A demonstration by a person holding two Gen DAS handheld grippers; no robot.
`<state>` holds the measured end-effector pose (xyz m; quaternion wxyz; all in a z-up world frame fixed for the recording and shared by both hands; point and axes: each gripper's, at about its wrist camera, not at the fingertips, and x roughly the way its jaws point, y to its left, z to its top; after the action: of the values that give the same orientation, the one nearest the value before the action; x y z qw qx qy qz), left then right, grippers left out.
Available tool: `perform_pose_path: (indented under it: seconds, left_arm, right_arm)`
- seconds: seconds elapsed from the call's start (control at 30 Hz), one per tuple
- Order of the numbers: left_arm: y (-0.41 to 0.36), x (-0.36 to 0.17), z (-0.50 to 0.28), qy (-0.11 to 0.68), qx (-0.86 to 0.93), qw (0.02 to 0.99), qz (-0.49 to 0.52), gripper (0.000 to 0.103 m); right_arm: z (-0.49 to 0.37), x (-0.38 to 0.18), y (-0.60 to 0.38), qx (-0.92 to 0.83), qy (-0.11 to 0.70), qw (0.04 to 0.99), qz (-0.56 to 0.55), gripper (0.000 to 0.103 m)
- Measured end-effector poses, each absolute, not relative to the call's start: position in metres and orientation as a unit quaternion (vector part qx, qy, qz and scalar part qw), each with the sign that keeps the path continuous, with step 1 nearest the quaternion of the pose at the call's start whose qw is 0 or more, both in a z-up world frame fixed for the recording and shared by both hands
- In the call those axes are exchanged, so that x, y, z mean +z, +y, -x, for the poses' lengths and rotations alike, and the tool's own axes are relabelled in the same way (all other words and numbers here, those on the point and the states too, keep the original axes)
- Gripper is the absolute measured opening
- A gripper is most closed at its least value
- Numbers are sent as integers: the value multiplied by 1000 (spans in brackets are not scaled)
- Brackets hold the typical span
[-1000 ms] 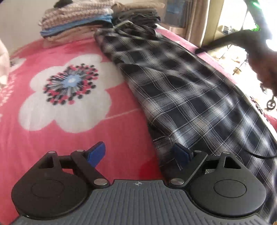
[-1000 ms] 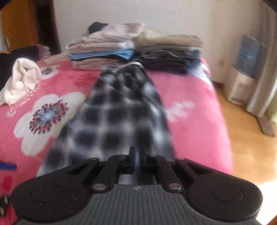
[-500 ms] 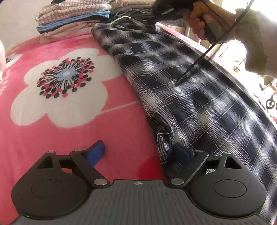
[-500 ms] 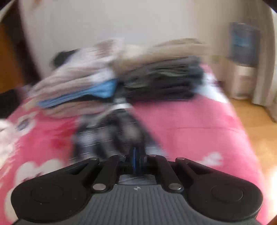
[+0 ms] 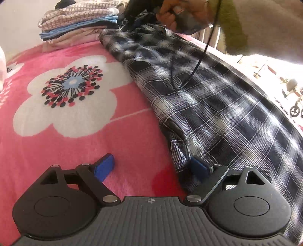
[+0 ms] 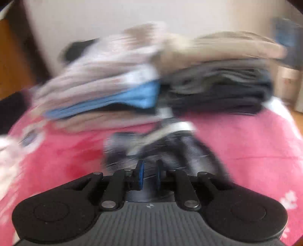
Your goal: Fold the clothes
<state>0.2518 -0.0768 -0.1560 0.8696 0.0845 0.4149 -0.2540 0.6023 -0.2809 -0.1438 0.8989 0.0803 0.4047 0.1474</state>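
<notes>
Plaid cloth (image 5: 217,106), dark blue crossed with white lines, is spread lengthwise over a pink blanket (image 5: 62,143) printed with a large white flower (image 5: 72,92). Its near corner is bunched just beside the right blue pad of the left gripper (image 5: 151,167), whose jaws are spread wide; the left pad (image 5: 104,166) rests on bare blanket, and nothing is pinched. At the far end of the cloth, a hand (image 5: 181,17) with a green cuff is seen holding the right gripper (image 6: 149,174) close to two stacks of folded clothes (image 5: 79,24). A black cable (image 5: 193,72) hangs from that hand onto the cloth. In the blurred right wrist view, the jaws have just been opening and a narrow gap is shown between the pads; cloth lies under and ahead of them, but whether any is in the gap cannot be told. No brand, label or writing can be read.
</notes>
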Motion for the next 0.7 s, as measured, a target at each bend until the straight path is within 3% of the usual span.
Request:
perform_pose_path:
  seconds: [0.2, 0.37, 0.5, 0.6, 0.7]
  left_arm:
    - [-79, -156, -250, 415, -254, 869, -92, 90]
    - [-80, -156, -246, 411, -251, 871, -99, 90]
    - [-81, -155, -246, 415, -249, 870, -97, 90]
    - [-81, -155, -247, 417, -249, 869, -97, 90]
    - [-81, -155, -247, 418, -250, 868, -99, 90]
  right_arm:
    - [-610, -166, -236, 221, 480, 849, 22, 15]
    - [-658, -181, -241, 146, 472, 866, -76, 14]
    - [-646, -175, -246, 151, 449, 876, -94, 15]
    - [-627, -164, -263, 179, 448, 870, -104, 18]
    - [-624, -150, -287, 187, 444, 869, -110, 30]
